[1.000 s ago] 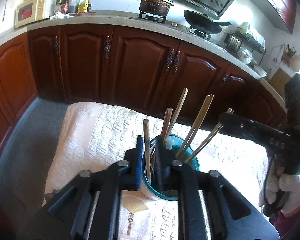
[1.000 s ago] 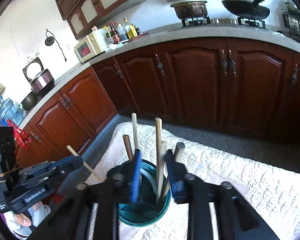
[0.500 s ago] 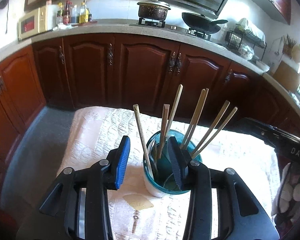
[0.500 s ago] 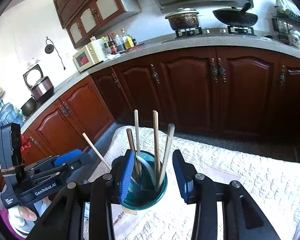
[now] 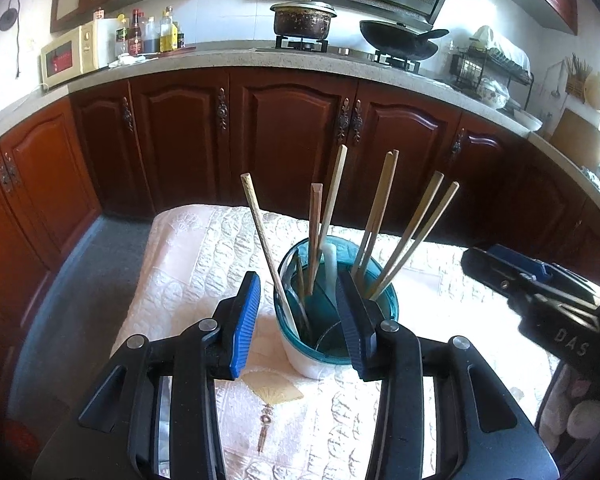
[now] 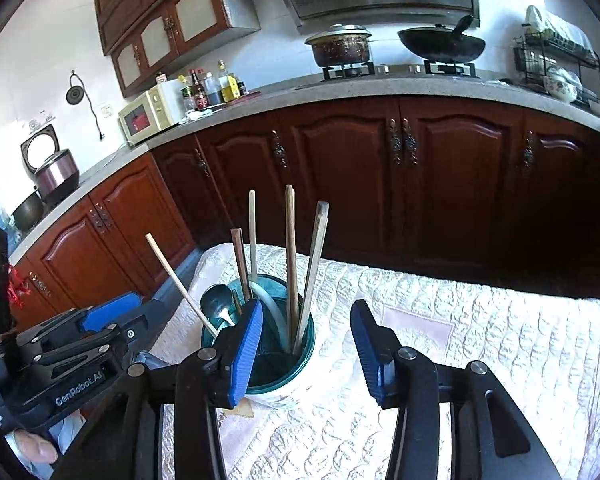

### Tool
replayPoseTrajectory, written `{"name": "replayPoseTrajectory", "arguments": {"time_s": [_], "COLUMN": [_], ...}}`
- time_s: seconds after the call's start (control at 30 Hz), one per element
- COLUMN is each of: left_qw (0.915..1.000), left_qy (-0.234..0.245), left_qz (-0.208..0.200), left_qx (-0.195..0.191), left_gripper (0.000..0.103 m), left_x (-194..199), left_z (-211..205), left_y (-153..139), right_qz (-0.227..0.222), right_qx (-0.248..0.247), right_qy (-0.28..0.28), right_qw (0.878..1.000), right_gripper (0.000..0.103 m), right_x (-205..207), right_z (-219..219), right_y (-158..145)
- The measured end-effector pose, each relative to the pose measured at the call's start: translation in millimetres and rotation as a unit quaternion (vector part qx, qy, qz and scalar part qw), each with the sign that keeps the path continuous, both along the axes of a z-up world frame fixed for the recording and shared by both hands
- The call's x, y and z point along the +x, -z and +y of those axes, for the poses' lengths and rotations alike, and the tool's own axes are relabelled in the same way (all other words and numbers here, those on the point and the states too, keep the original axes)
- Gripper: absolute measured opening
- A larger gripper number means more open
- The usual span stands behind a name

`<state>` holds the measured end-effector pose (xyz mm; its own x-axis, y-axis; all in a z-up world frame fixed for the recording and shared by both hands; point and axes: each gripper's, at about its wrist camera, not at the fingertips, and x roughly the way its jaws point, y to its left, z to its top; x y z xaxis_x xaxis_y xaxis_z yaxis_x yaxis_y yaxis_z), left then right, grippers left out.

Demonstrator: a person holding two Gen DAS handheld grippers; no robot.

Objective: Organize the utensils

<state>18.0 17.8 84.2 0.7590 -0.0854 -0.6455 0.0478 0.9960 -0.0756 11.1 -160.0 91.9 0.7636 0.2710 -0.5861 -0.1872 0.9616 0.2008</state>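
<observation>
On quilted cloth (image 5: 188, 264), round teal holder (image 5: 384, 316) bristles with slim wooden chopsticks (image 5: 384, 196).

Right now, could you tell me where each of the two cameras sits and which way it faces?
Left wrist: on the left gripper, angled down at the teal cup of chopsticks; its own open fingers show, with the right gripper at right.
Right wrist: on the right gripper, jaws opening and empty, cup behind its left finger; the left gripper shows at left.
Shared: cup, quilted cloth, kitchen cabinets.
</observation>
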Motion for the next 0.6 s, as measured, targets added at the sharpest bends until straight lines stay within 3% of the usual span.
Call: {"name": "replayPoseTrajectory", "arguments": {"time_s": [0.6], "left_qw": [0.9996], "left_qy": [-0.012], "left_qz": [-0.004], "left_qx": [0.025], "left_gripper": [0.038], "left_x": [-9.7], "left_z": [-5.4], "left_y": [4.8], "right_qz": [0.013], "right_qx": [-0.024], "right_qy": [0.020], "right_qw": [0.999], "right_gripper": [0.051], "right_x": [-3.6], "right_z": [10.4], "right_y": [12.1]}}
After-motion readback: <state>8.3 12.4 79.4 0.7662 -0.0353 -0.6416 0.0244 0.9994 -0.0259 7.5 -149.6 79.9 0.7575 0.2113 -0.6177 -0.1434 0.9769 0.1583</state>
